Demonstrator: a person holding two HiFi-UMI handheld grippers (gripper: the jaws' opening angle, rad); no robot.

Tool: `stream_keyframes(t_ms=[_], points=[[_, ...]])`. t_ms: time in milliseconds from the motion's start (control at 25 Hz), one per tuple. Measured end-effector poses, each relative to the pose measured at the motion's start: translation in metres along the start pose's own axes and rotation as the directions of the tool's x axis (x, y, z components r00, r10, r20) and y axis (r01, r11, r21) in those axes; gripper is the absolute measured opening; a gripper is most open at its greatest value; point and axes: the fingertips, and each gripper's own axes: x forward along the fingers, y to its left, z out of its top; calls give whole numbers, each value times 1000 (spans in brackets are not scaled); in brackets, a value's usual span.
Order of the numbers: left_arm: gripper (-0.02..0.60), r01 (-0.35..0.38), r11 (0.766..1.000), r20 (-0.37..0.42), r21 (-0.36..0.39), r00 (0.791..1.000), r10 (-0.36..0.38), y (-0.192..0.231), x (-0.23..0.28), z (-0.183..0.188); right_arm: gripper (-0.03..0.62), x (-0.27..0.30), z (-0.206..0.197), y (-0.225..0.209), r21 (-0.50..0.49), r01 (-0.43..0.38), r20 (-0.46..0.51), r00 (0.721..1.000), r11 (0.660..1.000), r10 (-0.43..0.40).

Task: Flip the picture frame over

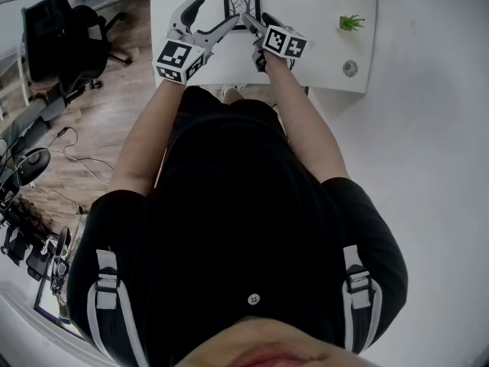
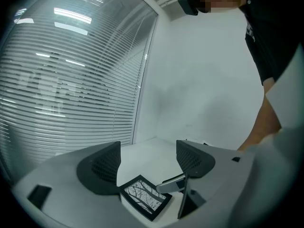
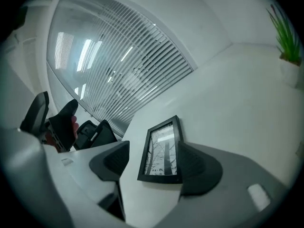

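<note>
On the white table point(image 1: 321, 6), the black-framed rectangular tree picture point(image 1: 241, 4) lies flat, image up. The left tool point(image 1: 216, 14) and right tool point(image 1: 258, 21) gape open, gripping nothing. Seemingly the let-go step; next, withdraw without nudging it.

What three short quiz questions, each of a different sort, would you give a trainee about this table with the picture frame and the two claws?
1. True or false: the picture frame lies flat with its tree picture facing up.
2. Choose one: what stands near the right end of the white table? A: a small potted plant. B: a coffee mug. C: a desk lamp.
3. Fill in the word: the jaws of the right claw stand ___, and they press on nothing.

Key: 1 true; 2 A; 3 apart.
</note>
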Motion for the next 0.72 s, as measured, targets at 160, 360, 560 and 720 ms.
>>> stream_keyframes(t_ms=[160,360,560,720], points=[[371,3,1000,3,1,1000,-3,1,0,2,318,-3,11,12,-69,-14,14,1000,998,15],[371,-5,1000,9,12,1000,4,0,-6,9,318,-20,34,43,-205,-56,40,997,977,66],[368,-41,999,30,26,999,40,3,-17,22,316,-44,59,77,-394,-74,63,992,916,108],[355,-57,998,55,40,997,55,-2,-27,36,299,-66,79,106,-505,-98,89,982,857,165]])
